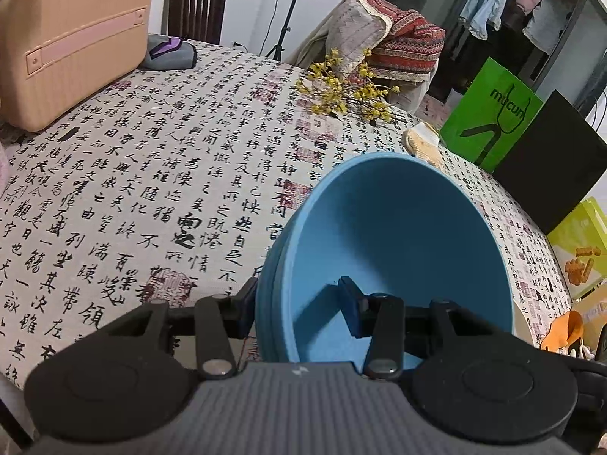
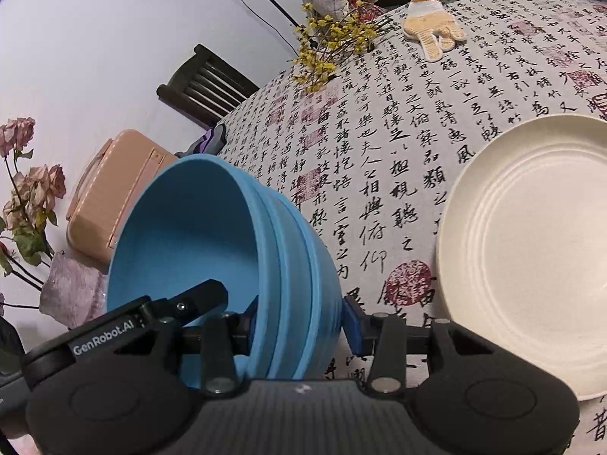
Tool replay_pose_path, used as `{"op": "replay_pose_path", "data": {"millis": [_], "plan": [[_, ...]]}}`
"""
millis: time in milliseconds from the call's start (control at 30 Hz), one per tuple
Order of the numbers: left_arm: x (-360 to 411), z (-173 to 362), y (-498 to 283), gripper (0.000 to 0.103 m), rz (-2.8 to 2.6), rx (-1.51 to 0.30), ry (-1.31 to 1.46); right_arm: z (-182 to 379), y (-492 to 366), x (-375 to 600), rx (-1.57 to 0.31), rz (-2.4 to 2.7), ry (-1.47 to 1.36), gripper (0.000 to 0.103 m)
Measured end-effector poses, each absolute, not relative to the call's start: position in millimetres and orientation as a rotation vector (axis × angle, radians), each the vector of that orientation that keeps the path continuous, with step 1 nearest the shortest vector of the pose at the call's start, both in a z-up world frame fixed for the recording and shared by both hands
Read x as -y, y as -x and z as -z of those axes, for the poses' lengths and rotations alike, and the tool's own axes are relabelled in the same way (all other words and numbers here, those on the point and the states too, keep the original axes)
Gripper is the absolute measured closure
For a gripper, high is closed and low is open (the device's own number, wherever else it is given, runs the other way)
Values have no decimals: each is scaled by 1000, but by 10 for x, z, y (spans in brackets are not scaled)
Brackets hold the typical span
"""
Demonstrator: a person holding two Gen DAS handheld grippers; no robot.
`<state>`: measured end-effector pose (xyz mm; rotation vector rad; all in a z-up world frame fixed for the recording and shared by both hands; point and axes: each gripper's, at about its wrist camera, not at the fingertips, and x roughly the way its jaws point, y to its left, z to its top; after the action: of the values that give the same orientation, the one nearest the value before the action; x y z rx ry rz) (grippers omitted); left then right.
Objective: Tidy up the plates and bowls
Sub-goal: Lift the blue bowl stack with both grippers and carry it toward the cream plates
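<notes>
Between the pads of the left hand-held gripper sits one wall of the blue bowl stack, one pad outside the rim and one inside; the right hand-held gripper clamps the opposite wall the same way, so both are closed to a middling gap on the same nested bowls, which look like three shells by the ridges at the rim. The stack is carried tilted above the counter, its mouth turned toward the left camera. To do this step well, I judge the two hands should travel together at one pace and keep the same spacing, since any drift apart would pry the rim or let an inner bowl slide out; levelling the stack before lowering it would keep the bowls nested. A likely spot is beside or on the cream plate, which lies flat on the cloth just right of the bowls. That plate shows only in the right view, along with the dried pink roses and the knitted glove seen whole. The left view alone shows the green bag and the black box behind the bowls, and the pink case close up.
</notes>
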<state>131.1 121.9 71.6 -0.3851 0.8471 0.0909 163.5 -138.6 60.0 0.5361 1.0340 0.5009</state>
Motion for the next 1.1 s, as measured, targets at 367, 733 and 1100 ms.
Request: {"op": "replay_pose_path", "data": {"millis": [367,733,1100], "plan": [[-1024,-719,-1378,58,-64,-852,370,-618,-1637,1602,-1020,-478,-556,61],[-821,-735,-1457,58,-39,-855,357,-632,-1650,1804,-1006,-453,-574,61],[-615,-761,-1506,58,-20,-856,337,-625,-1649,2015,-993,-438,-597,61]]}}
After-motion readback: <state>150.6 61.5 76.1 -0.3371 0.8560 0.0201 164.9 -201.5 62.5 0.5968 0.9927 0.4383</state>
